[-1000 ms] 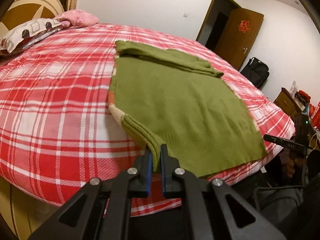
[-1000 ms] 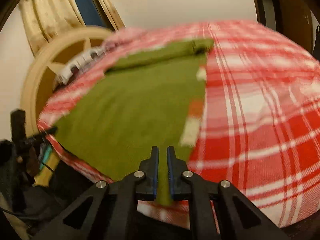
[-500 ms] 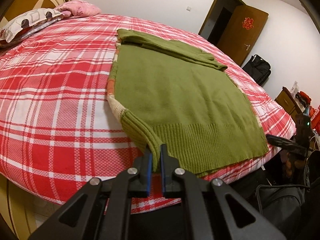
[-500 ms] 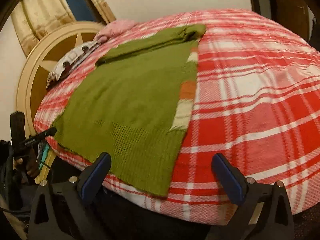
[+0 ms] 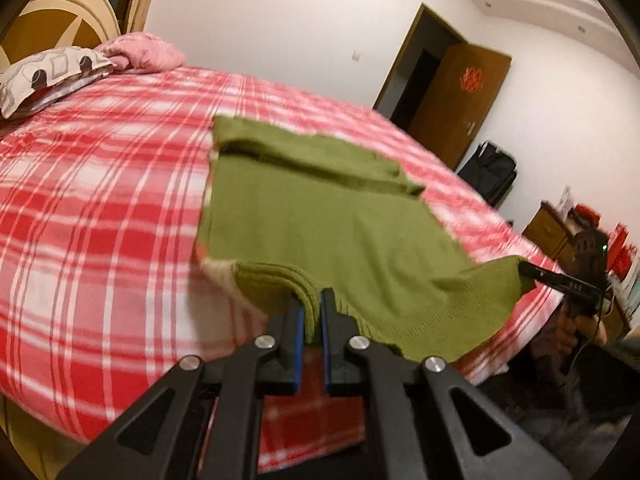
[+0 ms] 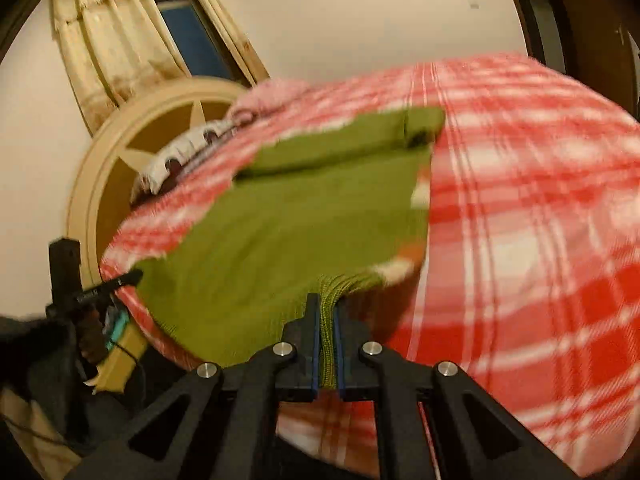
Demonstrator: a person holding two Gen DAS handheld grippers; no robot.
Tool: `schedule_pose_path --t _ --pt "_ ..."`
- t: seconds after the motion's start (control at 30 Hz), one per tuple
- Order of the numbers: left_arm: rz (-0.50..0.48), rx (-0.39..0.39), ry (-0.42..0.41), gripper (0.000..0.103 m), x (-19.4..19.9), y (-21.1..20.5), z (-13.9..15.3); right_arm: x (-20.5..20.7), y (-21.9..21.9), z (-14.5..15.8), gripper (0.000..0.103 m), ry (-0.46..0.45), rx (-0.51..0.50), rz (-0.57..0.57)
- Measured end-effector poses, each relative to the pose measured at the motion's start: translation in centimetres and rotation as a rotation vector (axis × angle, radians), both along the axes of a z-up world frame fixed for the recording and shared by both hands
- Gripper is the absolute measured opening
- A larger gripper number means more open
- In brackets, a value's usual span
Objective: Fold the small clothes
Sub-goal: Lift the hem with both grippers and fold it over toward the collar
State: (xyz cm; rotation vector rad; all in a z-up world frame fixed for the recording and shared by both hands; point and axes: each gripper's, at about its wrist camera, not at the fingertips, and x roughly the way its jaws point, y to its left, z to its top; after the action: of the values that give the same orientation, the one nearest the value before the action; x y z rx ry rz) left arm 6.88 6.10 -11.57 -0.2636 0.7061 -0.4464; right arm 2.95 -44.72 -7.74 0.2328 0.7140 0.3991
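Over the plaid bed (image 5: 100, 216), both hand-held grippers, left (image 5: 311, 304) and right (image 6: 328, 316), clamped on green sweater (image 5: 320, 216) hem (corners lifted)

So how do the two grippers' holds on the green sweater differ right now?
The left gripper pinches the hem corner at the sweater's left edge; the right gripper pinches the opposite hem corner. The left has a bunched fold between its pads, the right a flatter ribbed strip. Both are shut on the hem, lifting it off the plaid bedspread.

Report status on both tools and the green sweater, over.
Left tool shut on green sweater hem corner. Right tool just closed on the other hem corner. Hem lifted off the plaid bed, sleeves folded across top. Nothing in the way.
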Motion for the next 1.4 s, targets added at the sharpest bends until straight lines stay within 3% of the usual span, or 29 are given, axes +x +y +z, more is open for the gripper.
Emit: schedule_pose_path --t 0.23,0.37,0.73,0.93,1.1,1.23,1.37,1.4 --pt "0.012 -0.069 -0.095 0.007 4.3 0.1 4.2 4.5 0.1 5.2 0.005 -0.103 0.031 0.013" --pt "0.024 -0.048 -0.151 0.007 7.9 -0.1 6.1 8.2 0.0 7.4 0.005 -0.138 0.052 0.005" --pt "0.085 -0.073 -0.130 0.007 20.1 0.0 6.7 21.1 -0.7 8.7 0.005 -0.093 0.083 -0.054" --pt "0.105 -0.044 -0.097 0.007 27.6 -0.3 5.5 29.2 -1.3 7.6 0.005 -0.046 0.053 -0.071" --pt "0.152 -0.018 -0.026 0.007 33.2 0.1 2.7 36.0 -2.0 5.2 0.005 0.019 0.031 -0.089" --pt "0.177 -0.020 0.038 0.007 36.0 0.4 0.0 40.3 -2.3 2.0 0.005 0.080 0.013 -0.109" --pt "0.194 0.012 0.081 0.012 36.9 -0.2 -1.1 43.4 -2.8 -1.4 0.005 0.155 0.007 -0.140" --pt "0.201 0.012 0.093 0.017 37.1 -0.1 -1.3 43.8 -2.9 -1.9 0.006 0.168 0.015 -0.139"
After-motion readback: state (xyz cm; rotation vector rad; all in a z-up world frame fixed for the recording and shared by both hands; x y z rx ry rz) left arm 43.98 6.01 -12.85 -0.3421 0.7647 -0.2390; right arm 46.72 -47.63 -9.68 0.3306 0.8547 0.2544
